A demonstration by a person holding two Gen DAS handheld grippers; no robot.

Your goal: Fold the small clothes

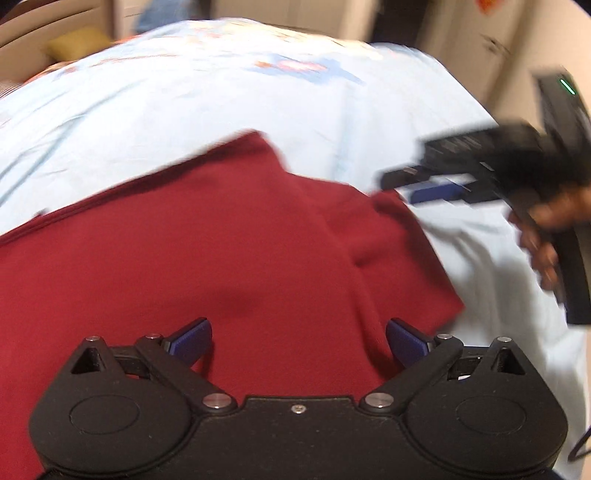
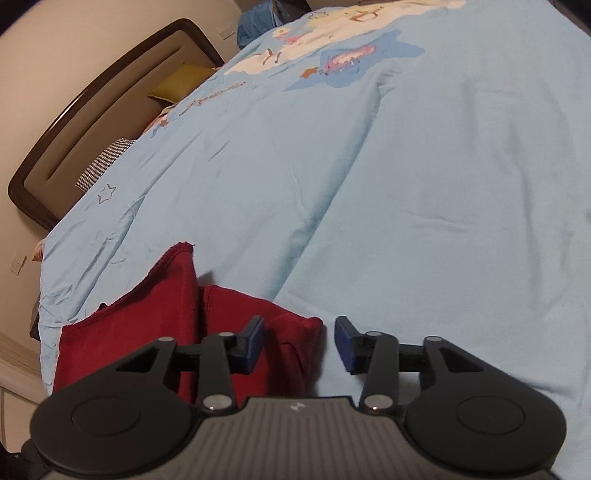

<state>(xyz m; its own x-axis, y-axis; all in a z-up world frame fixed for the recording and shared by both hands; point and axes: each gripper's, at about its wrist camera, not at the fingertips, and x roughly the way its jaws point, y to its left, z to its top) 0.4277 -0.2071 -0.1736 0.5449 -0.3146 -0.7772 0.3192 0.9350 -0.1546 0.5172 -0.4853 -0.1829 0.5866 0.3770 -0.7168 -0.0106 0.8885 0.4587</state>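
Observation:
A dark red garment [image 1: 203, 251] lies spread on a light blue bed sheet [image 1: 184, 92]. My left gripper [image 1: 298, 332] hovers over the garment's near part, open wide, with nothing between its blue pads. In the left wrist view my right gripper [image 1: 402, 186], held by a hand [image 1: 546, 229], sits at the garment's right corner and is blurred. In the right wrist view the right gripper [image 2: 299, 334] is open. A folded edge of the red garment [image 2: 147, 321] lies below and between its fingers, and the pads do not press on it.
The sheet [image 2: 406, 184] has cartoon prints at its far end. A dark-framed headboard [image 2: 92, 110] stands at the left, with a yellow pillow [image 2: 181, 83] and a checked cloth [image 2: 99, 166] by it. A blue bundle [image 2: 255, 26] lies beyond the bed.

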